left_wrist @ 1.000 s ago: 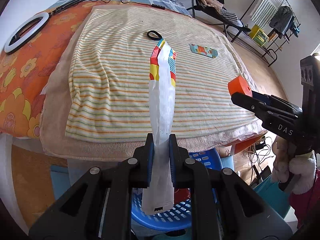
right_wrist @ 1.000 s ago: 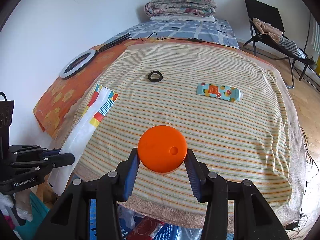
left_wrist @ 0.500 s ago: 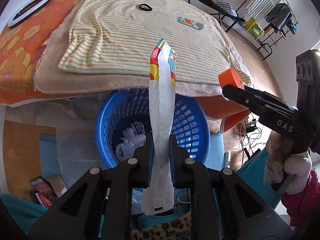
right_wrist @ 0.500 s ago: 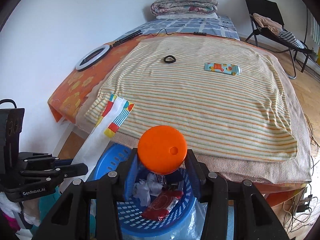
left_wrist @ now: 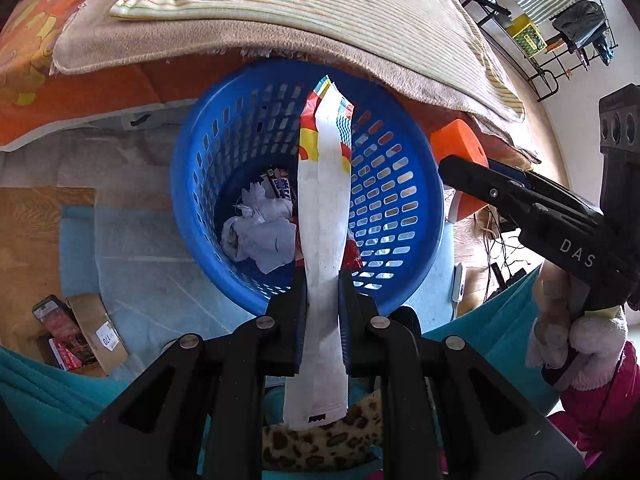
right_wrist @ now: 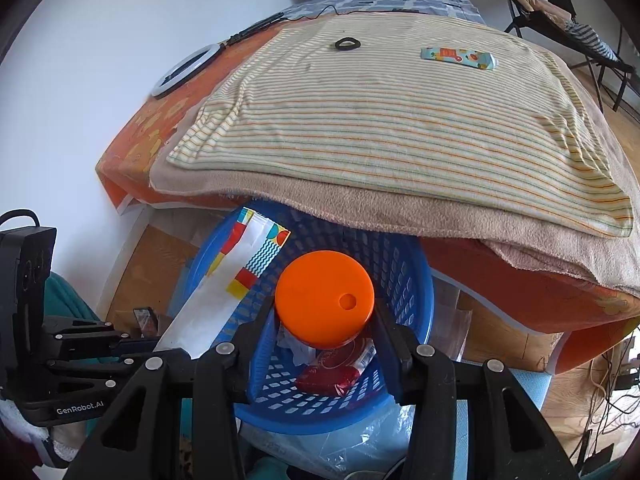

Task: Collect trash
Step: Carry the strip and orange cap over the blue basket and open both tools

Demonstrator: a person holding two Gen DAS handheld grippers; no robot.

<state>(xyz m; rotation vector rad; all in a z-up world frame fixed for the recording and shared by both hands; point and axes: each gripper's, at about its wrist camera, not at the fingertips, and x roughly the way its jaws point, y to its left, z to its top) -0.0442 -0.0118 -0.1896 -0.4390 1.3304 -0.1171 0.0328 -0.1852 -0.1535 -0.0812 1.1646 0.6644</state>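
Note:
My left gripper is shut on a long white wrapper with a colourful printed end; the wrapper sticks out over the mouth of a blue plastic basket. The same wrapper shows at the left of the right wrist view, above the basket. My right gripper is shut on a round orange lid, held over the basket's opening. In the left wrist view that lid pokes out beyond the basket's right rim. Crumpled white paper and a red packet lie inside.
The basket stands on the floor under the edge of a bed with a striped cloth. On the cloth lie a turquoise packet and a black ring. A ring light lies at the left. A cardboard box sits on the floor.
Both grippers have come back off the bed and down toward the floor, still holding the wrapper and the lid. The basket, barely seen before, now fills the middle of both views.

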